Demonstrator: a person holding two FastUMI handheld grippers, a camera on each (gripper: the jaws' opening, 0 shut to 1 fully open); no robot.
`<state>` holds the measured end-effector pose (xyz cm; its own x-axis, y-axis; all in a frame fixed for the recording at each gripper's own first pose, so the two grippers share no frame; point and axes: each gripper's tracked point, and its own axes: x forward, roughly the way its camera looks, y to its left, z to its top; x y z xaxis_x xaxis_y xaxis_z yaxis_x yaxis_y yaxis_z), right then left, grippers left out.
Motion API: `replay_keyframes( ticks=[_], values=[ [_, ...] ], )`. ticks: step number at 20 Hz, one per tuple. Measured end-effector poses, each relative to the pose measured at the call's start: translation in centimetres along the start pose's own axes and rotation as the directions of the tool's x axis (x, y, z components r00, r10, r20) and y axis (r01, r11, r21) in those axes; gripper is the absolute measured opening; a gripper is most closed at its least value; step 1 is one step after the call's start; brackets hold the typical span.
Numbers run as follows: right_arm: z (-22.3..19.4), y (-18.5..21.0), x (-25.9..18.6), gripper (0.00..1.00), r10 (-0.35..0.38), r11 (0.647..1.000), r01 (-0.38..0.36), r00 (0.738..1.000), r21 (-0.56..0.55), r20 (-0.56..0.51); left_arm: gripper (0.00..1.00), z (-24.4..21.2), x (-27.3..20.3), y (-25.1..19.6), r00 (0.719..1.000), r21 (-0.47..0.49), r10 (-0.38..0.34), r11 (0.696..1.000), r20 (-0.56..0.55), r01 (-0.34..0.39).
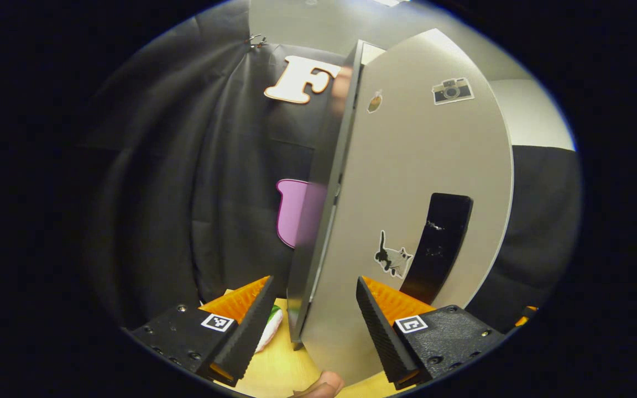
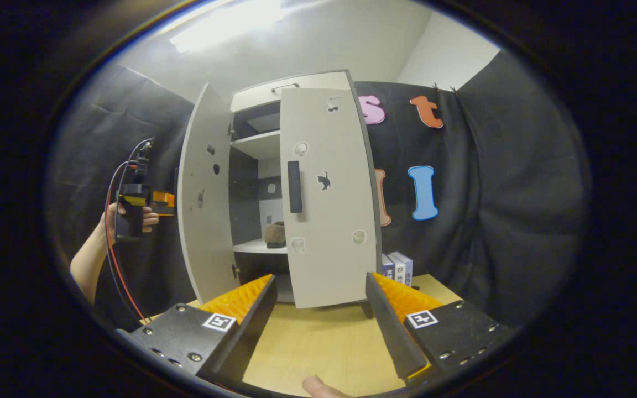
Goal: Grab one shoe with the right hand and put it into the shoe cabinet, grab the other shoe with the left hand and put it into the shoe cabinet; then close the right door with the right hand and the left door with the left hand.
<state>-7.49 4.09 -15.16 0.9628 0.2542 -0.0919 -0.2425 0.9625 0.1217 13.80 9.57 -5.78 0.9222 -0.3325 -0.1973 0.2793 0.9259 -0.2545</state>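
The shoe cabinet (image 2: 274,188) stands on the wooden table (image 2: 318,342) against the black cloth wall, and it is the biggest thing before me. In my right gripper view its right door (image 2: 329,199) lies closed or nearly so across the front, with a dark vertical handle (image 2: 294,187) and a few small stickers on it, while its left door (image 2: 205,193) stands swung out toward me, leaving the shelves open between the two. On the lower shelf (image 2: 257,247) inside I see one brownish shoe (image 2: 275,234); I cannot tell from here whether a second shoe lies beside it. In my left gripper view that left door (image 1: 407,210) looms close, its outer face turned to the camera, carrying a dark handle (image 1: 440,243), a camera sticker (image 1: 452,90) and a cat sticker (image 1: 391,257), and its thin edge (image 1: 324,210) runs down between my fingers. My left gripper (image 1: 314,320) is spread wide, with the door's lower edge standing between the two fingers; whether either finger touches the panel I cannot tell. From the right gripper view I see that same left gripper (image 2: 147,202) held in my hand (image 2: 116,218) just beside the outer face of the open door. My right gripper (image 2: 321,315) is also spread wide and holds nothing, hovering above the table in front of the cabinet. Some small boxes (image 2: 398,265) stand on the table to the right of the cabinet.
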Motion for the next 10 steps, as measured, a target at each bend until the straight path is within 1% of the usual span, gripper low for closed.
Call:
replay_keyframes(
  ticks=[1,3,7,8,9,10],
  values=[
    [-0.3,0.0,-0.1,0.96,-0.003,1.000,0.003,1.000,0.007,-0.004,0.91,0.0,0.3,-0.5,1.000,0.012,0.006,1.000,0.005,-0.006],
    [-0.6,-0.7,0.4,0.96,-0.018,1.000,0.018,1.000,0.021,-0.011,0.90,-0.3,0.8,-1.8,1.000,0.024,-0.006,1.000,0.010,0.005],
    [-0.3,-1.8,0.4,0.96,-0.050,0.998,0.050,0.999,0.030,-0.005,0.90,-0.8,1.8,-3.6,0.999,-0.001,-0.034,0.999,-0.008,0.034],
    [-0.3,-1.9,0.1,0.94,-0.049,0.998,0.049,0.999,0.034,0.000,0.90,-0.9,2.1,-4.1,0.999,-0.007,-0.040,0.999,-0.013,0.039],
    [-0.2,-1.8,0.0,0.97,-0.045,0.998,0.045,0.999,0.036,0.002,0.86,-1.0,2.3,-4.6,0.999,-0.018,-0.045,0.999,-0.012,0.044],
    [-0.3,-1.6,-0.2,0.94,-0.042,0.999,0.042,0.999,0.030,0.004,0.90,-1.2,2.6,-5.0,0.999,-0.032,-0.047,0.998,-0.012,0.046]
  ],
)
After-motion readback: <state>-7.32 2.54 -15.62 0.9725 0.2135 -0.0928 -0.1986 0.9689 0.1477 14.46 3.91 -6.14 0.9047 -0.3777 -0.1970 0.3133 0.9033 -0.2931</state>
